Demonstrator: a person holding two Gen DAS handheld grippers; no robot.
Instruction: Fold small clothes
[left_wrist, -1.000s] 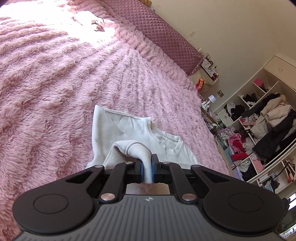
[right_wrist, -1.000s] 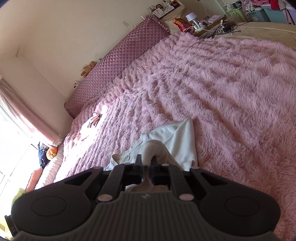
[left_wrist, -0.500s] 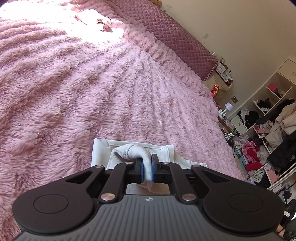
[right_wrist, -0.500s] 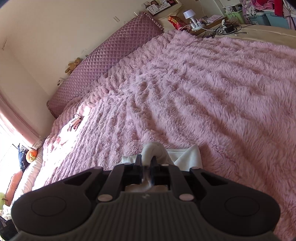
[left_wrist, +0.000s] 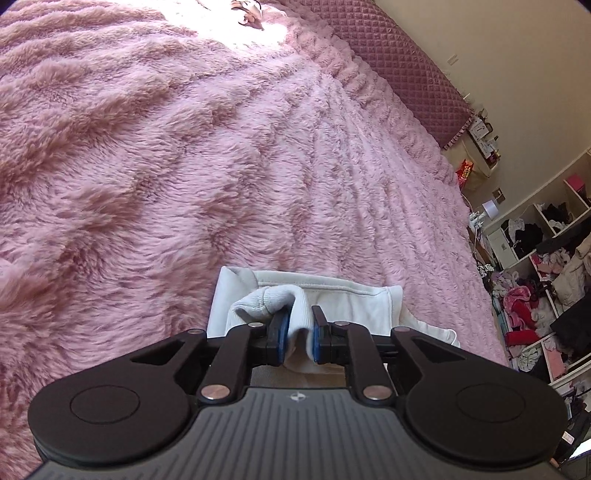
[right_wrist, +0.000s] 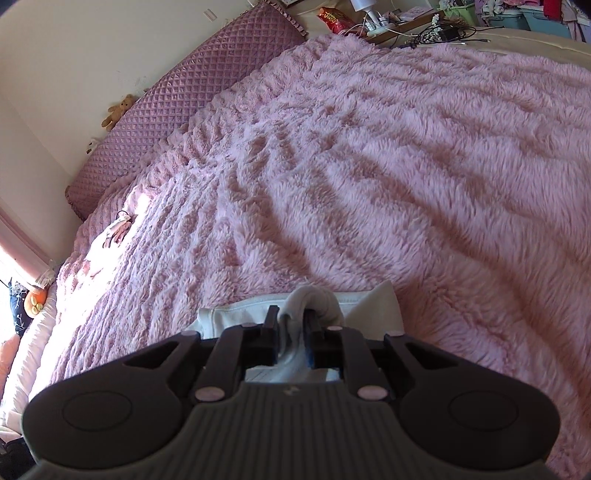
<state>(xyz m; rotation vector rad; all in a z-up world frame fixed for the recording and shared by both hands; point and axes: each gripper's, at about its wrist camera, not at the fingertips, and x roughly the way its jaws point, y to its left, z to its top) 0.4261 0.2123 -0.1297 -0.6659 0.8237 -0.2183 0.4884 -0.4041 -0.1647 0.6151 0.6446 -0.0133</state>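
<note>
The white garment (left_wrist: 332, 295), a small cream-white top with ribbed cuffs, lay folded over on the fluffy pink blanket (left_wrist: 184, 166) that covered the bed, close under both grippers. In the left wrist view a ribbed cuff of it rose in a bunched fold between the blue pads (left_wrist: 282, 334) of the left gripper (left_wrist: 297, 332). The jaws had just been opening: they stood narrowly apart, with the cuff still between them and a slim gap showing at the pad on the right of the picture, so the cloth looked loosened rather than pinched. A stitched hem ran across the garment just beyond the fingertips.

In the right wrist view the right gripper (right_wrist: 291, 332) stood the same way. Its jaws had also just been opening and were a little apart, with another bunched ribbed cuff between them and curling over the tip of the finger on the right of the picture. Whether the pads still pressed on the cloth could not be told for certain; it seemed slack.

Beyond the garment the blanket stretched empty of folds to a quilted mauve headboard cushion (right_wrist: 192, 96), where a small teddy bear (right_wrist: 119, 110) sat. Another small pale garment (right_wrist: 114, 232) lay in a sunlit patch near the far side. Open shelves (left_wrist: 546, 266) crowded with clothes stood past the bed's edge.
</note>
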